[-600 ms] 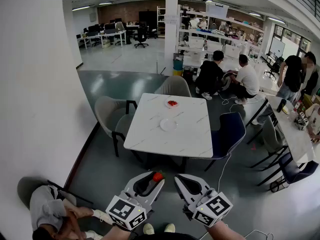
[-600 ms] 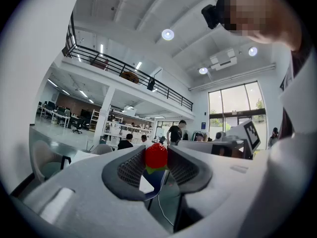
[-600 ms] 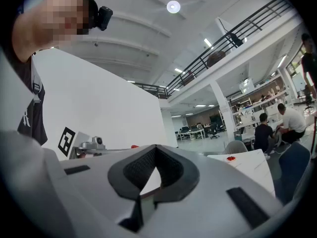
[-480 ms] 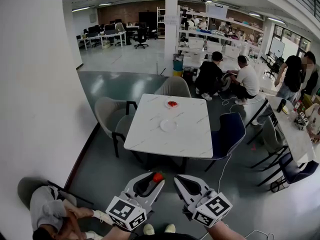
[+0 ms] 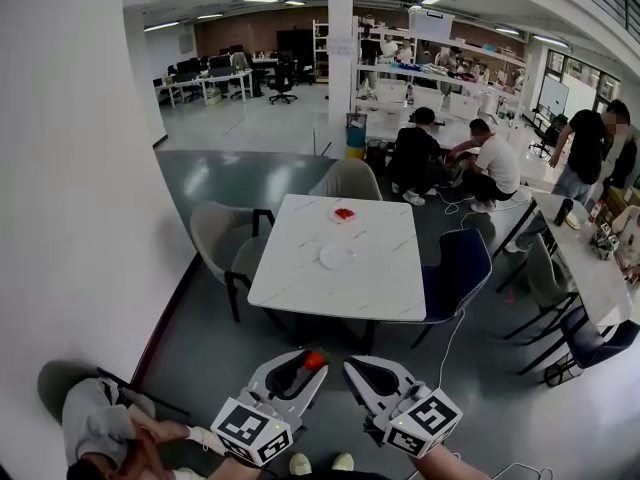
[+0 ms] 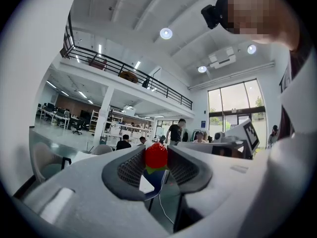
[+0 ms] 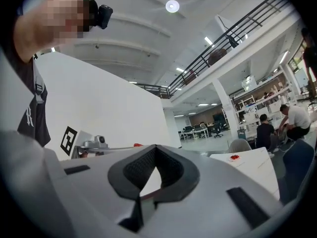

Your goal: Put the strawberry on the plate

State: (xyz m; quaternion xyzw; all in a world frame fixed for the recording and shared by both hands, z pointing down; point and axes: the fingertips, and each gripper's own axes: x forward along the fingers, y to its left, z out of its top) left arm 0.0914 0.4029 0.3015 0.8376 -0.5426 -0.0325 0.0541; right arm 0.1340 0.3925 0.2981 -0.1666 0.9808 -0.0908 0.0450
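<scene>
A red strawberry (image 5: 314, 360) with a green cap sits between the tips of my left gripper (image 5: 312, 364), held up in the air above the grey floor. The left gripper view shows the strawberry (image 6: 156, 155) clamped between the dark ribbed pads (image 6: 132, 168). My right gripper (image 5: 352, 366) hangs beside it, shut and empty, its pads meeting at the tip (image 7: 155, 150). Far ahead stands a white table (image 5: 300, 268) with an empty white plate (image 5: 337, 257) near its middle. A second plate (image 5: 343, 213), holding red fruit, sits at the table's far edge.
Grey chairs (image 5: 215, 233) and a blue chair (image 5: 455, 268) ring the table. A white wall (image 5: 70, 218) runs along the left. A person sits on the floor at lower left (image 5: 95, 428). Two people crouch behind the table (image 5: 455, 158). A long table (image 5: 590, 268) stands at the right.
Both grippers sit slightly lower in the head view and the view has tipped a little. The strawberry stays in the left gripper.
</scene>
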